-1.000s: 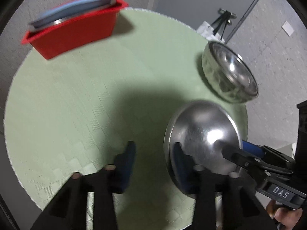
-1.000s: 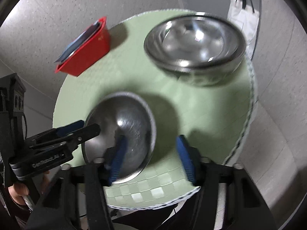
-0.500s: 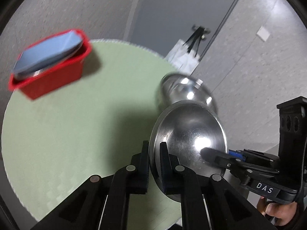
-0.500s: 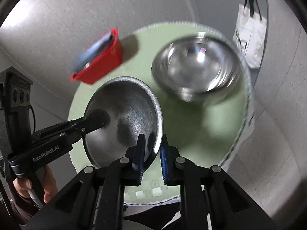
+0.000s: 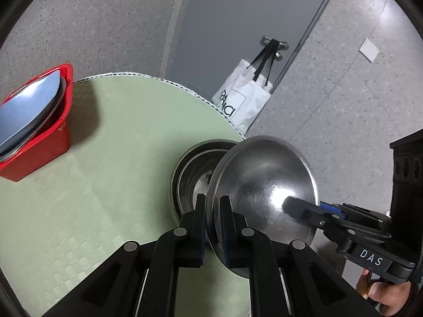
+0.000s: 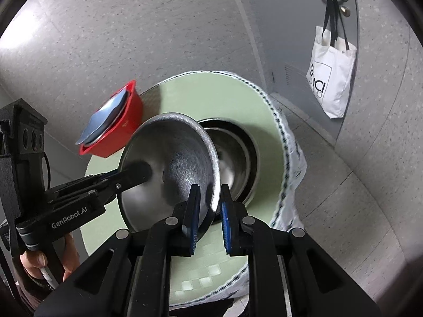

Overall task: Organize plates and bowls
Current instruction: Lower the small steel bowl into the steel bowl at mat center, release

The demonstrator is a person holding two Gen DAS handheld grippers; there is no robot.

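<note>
Both grippers hold one small steel bowl [image 5: 264, 185] by opposite rims, lifted and tilted above the round green table [image 5: 111, 158]. My left gripper [image 5: 212, 227] is shut on its near rim. My right gripper [image 6: 208, 211] is shut on the other rim of the small bowl [image 6: 169, 169]. A larger steel bowl [image 5: 193, 174] sits on the table right behind and below the held one; it also shows in the right wrist view [image 6: 238, 158]. A red bin [image 5: 39, 137] with plates stands at the table's far left.
A white tote bag [image 5: 243, 97] hangs from a door handle beyond the table. The table edge [image 6: 280, 132] runs close to the large bowl. The red bin [image 6: 116, 132] shows near the wall in the right wrist view.
Both grippers closed on the small bowl's rims and lifted it off the table. It has moved up and over toward the large bowl.
</note>
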